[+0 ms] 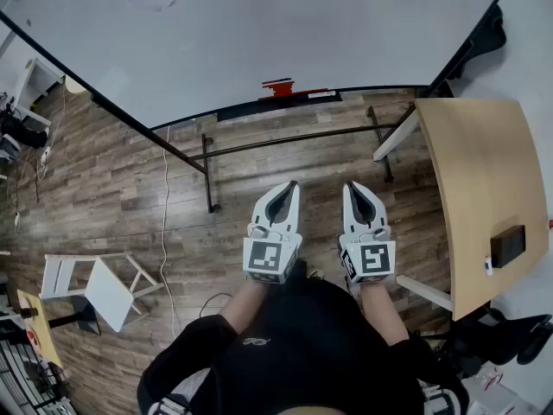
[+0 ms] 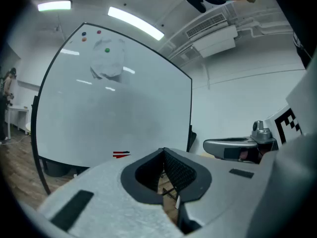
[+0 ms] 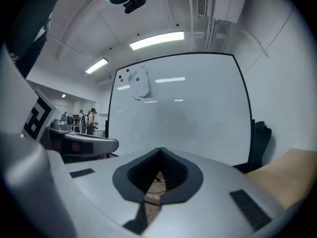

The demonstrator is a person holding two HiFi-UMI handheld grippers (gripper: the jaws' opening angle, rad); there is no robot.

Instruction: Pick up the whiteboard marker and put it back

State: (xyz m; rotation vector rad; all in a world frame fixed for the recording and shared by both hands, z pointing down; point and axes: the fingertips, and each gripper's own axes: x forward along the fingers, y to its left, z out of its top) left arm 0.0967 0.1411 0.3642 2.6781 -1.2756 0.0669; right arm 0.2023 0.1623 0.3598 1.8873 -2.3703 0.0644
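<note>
marker (image 1: 278, 86) on whiteboard (image 1: 259, 33) ledge | table (image 1: 484, 188) right | stool (image 1: 91, 284) left

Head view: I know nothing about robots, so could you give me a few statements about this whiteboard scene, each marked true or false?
1. The red marker rests at the bottom edge of the whiteboard. True.
2. The left gripper holds the marker. False: it is shut, empty and well apart from it.
3. The right gripper is shut with nothing in it. True.
4. The wooden table stands on the person's left. False: it stands on the right.
</note>
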